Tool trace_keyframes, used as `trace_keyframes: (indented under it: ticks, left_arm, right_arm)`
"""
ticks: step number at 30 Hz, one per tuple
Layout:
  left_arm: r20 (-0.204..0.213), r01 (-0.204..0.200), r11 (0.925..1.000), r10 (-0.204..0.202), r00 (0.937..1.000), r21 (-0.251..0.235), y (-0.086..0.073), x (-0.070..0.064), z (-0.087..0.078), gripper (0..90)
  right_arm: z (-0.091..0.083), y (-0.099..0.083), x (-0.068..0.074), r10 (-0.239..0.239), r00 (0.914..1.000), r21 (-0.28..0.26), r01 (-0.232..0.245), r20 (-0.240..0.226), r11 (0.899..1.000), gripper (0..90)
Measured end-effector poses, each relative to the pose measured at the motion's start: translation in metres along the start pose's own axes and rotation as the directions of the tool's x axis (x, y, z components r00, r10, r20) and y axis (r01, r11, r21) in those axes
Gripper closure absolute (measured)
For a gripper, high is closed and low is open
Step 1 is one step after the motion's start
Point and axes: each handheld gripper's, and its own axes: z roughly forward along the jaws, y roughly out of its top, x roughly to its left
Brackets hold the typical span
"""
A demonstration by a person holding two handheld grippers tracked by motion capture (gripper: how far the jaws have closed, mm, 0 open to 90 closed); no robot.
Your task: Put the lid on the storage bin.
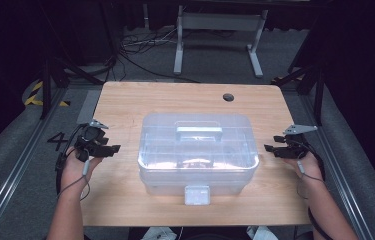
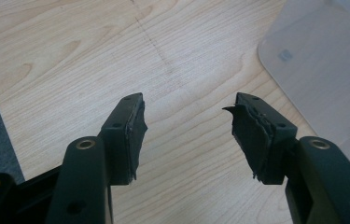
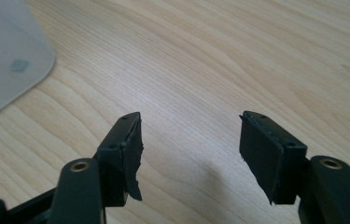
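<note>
Both grippers, left [image 1: 109,148] and right [image 1: 271,149], gape wide and empty beside the clear storage box [image 1: 197,152]; rigid, slick, probably light; best taken by its top handle [image 1: 199,133].

A black "4" marks the grey floor [image 1: 30,150] left of the table [image 1: 125,100].

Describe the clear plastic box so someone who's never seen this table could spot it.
On the wooden table, look at the middle, between the two hand-held tools. The clear plastic box sits there, lid shut, with a handle on top and a front latch.
</note>
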Motion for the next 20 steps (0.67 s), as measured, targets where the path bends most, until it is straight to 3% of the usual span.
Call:
trace_keyframes:
  ticks: [7, 20]
  left_arm:
    - [0.001, -0.013, 0.9995, 0.013, 0.9999, 0.029, -0.001, -0.001, 0.007, 44.0]
    - [0.008, -0.012, 0.9992, 0.012, 0.9999, 0.038, -0.001, -0.001, 0.010, 43.0]
  right_arm:
    - [0.006, -0.001, 0.004, -0.005, 1.0000, -0.005, 0.005, -0.006, 1.000, 35.8]
    - [0.013, -0.004, 0.008, -0.008, 0.9998, 0.004, 0.008, -0.016, 1.000, 33.2]
